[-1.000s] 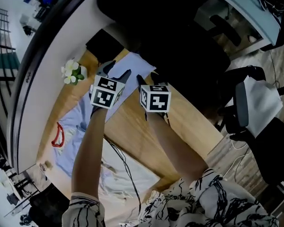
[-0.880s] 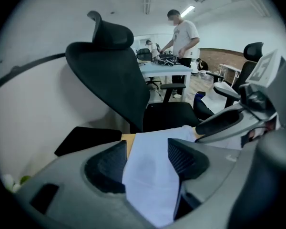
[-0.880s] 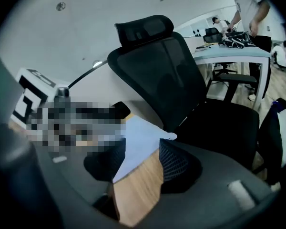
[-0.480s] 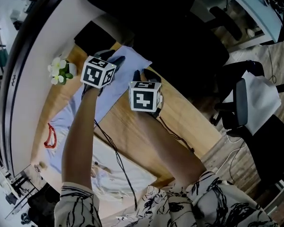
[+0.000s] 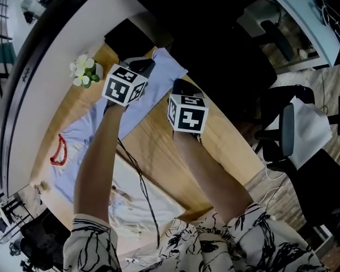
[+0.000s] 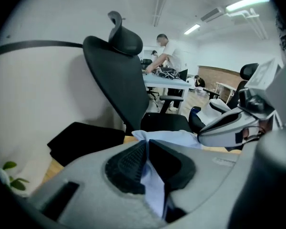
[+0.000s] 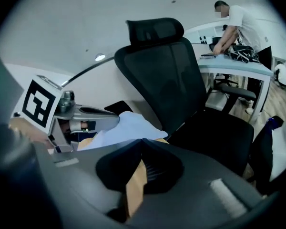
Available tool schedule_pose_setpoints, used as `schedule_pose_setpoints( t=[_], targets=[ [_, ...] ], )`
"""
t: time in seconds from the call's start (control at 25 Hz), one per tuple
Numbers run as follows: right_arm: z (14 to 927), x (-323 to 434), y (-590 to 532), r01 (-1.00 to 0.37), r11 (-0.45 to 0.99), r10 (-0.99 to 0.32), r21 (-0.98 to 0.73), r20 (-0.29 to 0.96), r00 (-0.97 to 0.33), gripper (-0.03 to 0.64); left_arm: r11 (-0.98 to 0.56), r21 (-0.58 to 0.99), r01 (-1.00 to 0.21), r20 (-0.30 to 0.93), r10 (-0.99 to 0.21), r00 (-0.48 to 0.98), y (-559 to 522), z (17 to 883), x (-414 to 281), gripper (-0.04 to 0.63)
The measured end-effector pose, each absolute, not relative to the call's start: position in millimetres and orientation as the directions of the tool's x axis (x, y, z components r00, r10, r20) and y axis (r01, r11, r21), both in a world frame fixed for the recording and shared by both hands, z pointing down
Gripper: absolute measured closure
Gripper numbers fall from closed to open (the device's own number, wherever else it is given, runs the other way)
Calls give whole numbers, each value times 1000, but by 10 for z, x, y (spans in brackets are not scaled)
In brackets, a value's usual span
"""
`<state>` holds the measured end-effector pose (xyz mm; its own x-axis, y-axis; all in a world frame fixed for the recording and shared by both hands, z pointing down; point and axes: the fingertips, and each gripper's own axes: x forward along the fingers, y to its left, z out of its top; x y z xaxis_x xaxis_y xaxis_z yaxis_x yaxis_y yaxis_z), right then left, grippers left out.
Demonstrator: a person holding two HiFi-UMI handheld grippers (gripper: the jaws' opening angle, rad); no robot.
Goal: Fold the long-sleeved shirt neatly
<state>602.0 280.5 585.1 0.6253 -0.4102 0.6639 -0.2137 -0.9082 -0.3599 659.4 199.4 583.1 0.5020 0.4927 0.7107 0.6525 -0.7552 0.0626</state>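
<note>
The left gripper [image 6: 147, 143], jaws just closed, pinches the pale-blue long-sleeved fabric shirt [image 6: 167, 137]. The right gripper [image 7: 142, 143], jaws just closed, shows no cloth between them; the shirt lies just beyond. Risk: a one-sided lift would skew the fold across the wooden desk [image 5: 164, 140].

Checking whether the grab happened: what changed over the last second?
The left gripper has just closed its fingers on the far end of the shirt; the right gripper has closed too, though cloth between its fingers is unclear. The rest of the shirt still lies spread on the table.
</note>
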Motion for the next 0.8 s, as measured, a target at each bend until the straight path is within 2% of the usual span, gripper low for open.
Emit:
schedule_pose_setpoints(
  t=[0.16,0.4,0.64,0.8],
  targets=[
    [5303,5894,2595,-308,-880,-468,-361,552,690,604,-750,54,659,657,524,542,1811,5290,6449,566],
    [4298,5395,2088,-485,-811,-582,-328,362,728,604,-763,15,646,553,544,631,1283,4321,5877,567],
    [3331,4483,1295,-677,-681,-730,-280,185,658,604,-780,-57,623,466,531,708,522,3399,4902,568],
    [2944,3782,708,-762,-595,-802,-257,131,583,604,-789,-102,605,423,516,745,-19,2945,4204,568]
  ],
)
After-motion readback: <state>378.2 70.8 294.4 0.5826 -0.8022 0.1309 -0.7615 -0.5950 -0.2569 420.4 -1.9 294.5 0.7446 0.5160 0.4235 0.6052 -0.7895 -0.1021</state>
